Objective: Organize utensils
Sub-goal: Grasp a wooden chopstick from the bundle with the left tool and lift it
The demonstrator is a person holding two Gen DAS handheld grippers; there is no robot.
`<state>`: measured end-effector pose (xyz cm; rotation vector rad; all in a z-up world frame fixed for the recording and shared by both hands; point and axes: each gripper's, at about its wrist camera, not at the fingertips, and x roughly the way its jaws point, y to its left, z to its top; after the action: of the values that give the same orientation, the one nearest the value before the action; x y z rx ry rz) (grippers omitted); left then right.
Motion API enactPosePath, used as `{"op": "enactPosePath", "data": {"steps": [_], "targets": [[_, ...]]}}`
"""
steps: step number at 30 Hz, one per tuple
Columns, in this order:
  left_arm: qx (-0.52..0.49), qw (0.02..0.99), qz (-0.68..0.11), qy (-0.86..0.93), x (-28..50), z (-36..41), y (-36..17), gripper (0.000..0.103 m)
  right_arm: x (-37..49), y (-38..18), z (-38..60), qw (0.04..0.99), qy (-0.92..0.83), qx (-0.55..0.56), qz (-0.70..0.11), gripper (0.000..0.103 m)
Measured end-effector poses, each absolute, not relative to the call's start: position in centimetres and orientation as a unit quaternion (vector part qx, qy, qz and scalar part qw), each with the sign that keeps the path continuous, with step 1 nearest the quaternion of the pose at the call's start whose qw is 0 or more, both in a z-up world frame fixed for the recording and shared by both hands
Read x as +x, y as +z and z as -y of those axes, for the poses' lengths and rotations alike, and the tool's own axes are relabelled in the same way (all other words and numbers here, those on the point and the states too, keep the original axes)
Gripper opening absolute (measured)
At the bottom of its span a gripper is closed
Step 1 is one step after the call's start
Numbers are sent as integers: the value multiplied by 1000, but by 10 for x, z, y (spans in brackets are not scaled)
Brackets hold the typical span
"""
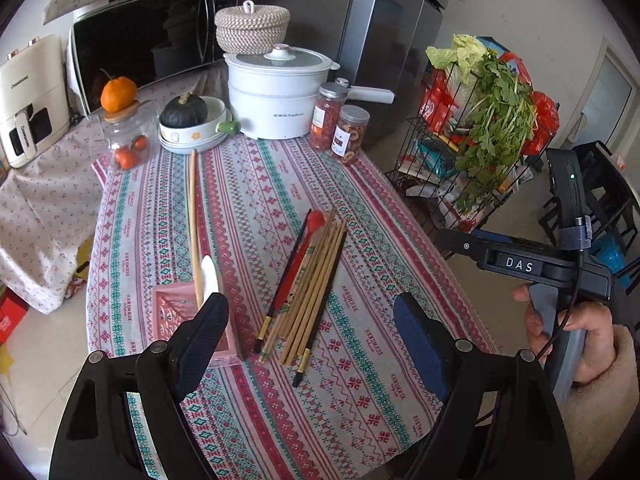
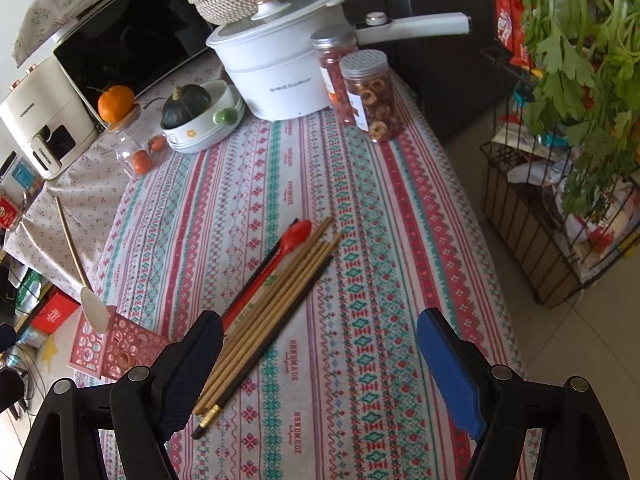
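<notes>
at the left edge of the surface (image 1: 256, 200) sits the pink holder (image 1: 176, 312), with a long wooden spoon (image 1: 194, 220) already leaning out of it. my left gripper (image 1: 310, 340) hangs wide and empty just above. to its right the bundle of chopsticks (image 1: 308, 284) and the red spoon (image 1: 312, 226) lie loose on the cloth, not yet sorted. my right gripper (image 2: 320, 364) is also wide, holding nothing. i judge the next move calls for closing on that bundle and carrying it left to the holder.
</notes>
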<state>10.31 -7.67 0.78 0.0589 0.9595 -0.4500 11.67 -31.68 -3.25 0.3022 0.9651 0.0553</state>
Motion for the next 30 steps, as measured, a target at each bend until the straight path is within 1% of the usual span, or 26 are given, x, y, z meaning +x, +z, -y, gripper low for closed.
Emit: {"op": "enactPosePath", "data": {"steps": [2, 4, 5, 7, 9, 11, 12, 15, 18, 24, 30], "targets": [[40, 854, -471, -217, 112, 98, 2, 86, 119, -40, 329, 869, 18, 153, -470, 84], [54, 845, -484, -221, 124, 120, -6, 82, 123, -48, 340, 864, 12, 160, -478, 84], [62, 842, -489, -220, 132, 130, -12, 77, 125, -52, 344, 862, 7, 162, -480, 84], [79, 834, -502, -213, 149, 149, -26, 65, 130, -60, 352, 859, -2, 162, -486, 84], [96, 820, -527, -202, 172, 165, -47, 35, 137, -72, 356, 850, -7, 161, -502, 84], [98, 803, -555, -193, 195, 175, -73, 22, 144, -84, 360, 837, -3, 166, -521, 84], [95, 796, -567, -191, 205, 178, -85, 17, 146, -89, 362, 833, -4, 170, -526, 84], [94, 780, -591, -184, 234, 189, -119, 9, 152, -97, 368, 830, -15, 168, -532, 84], [77, 774, -604, -171, 257, 195, -144, 5, 157, -102, 373, 830, -27, 162, -533, 84], [100, 775, -603, -159, 279, 209, -169, 2, 165, -110, 378, 823, -20, 173, -541, 84], [131, 774, -601, -148, 287, 222, -171, 2, 166, -112, 377, 822, -20, 173, -543, 84]]}}
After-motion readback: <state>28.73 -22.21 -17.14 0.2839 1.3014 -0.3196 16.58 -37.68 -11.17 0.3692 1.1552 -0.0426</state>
